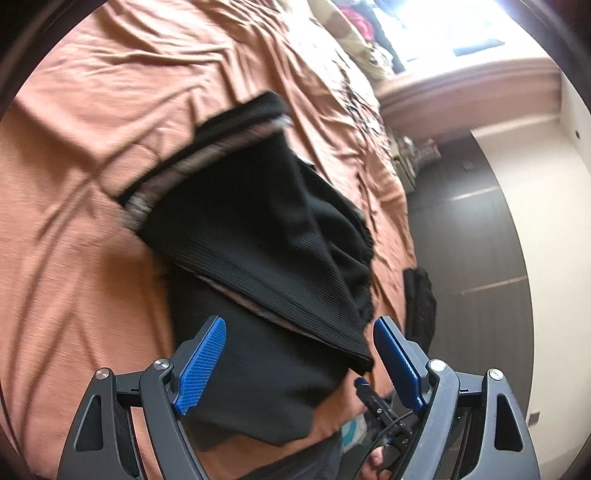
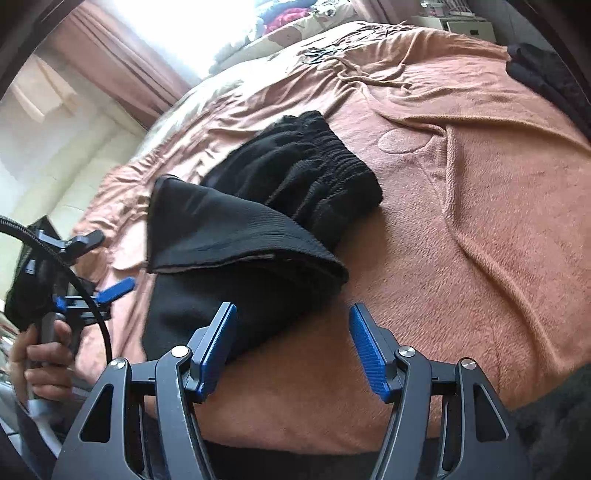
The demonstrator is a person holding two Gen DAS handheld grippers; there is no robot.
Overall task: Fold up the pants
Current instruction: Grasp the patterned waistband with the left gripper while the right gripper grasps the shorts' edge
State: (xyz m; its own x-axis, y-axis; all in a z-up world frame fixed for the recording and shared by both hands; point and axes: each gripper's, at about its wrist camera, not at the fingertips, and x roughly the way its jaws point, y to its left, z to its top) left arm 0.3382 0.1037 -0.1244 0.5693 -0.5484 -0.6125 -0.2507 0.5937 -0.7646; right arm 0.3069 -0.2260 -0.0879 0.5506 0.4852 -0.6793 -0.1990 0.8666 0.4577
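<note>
Black pants (image 1: 258, 236) lie folded into a layered bundle on the orange bed cover (image 1: 74, 258). My left gripper (image 1: 299, 363) hovers just above their near end, open, and its blue pads (image 1: 203, 365) touch nothing. In the right wrist view the pants (image 2: 243, 229) show a gathered elastic waistband (image 2: 325, 155) at the far end, with a folded flap on top. My right gripper (image 2: 293, 350) is open over the bare cover, beside the pants' near corner. The left gripper (image 2: 105, 262) appears there at the left, held by a hand (image 2: 40, 354).
Another dark garment (image 1: 419, 295) hangs at the bed's edge and shows at the far right (image 2: 546, 74) in the right wrist view. Pillows and heaped clothes (image 2: 280, 22) sit at the head under a bright window. Dark floor (image 1: 472, 240) runs beside the bed.
</note>
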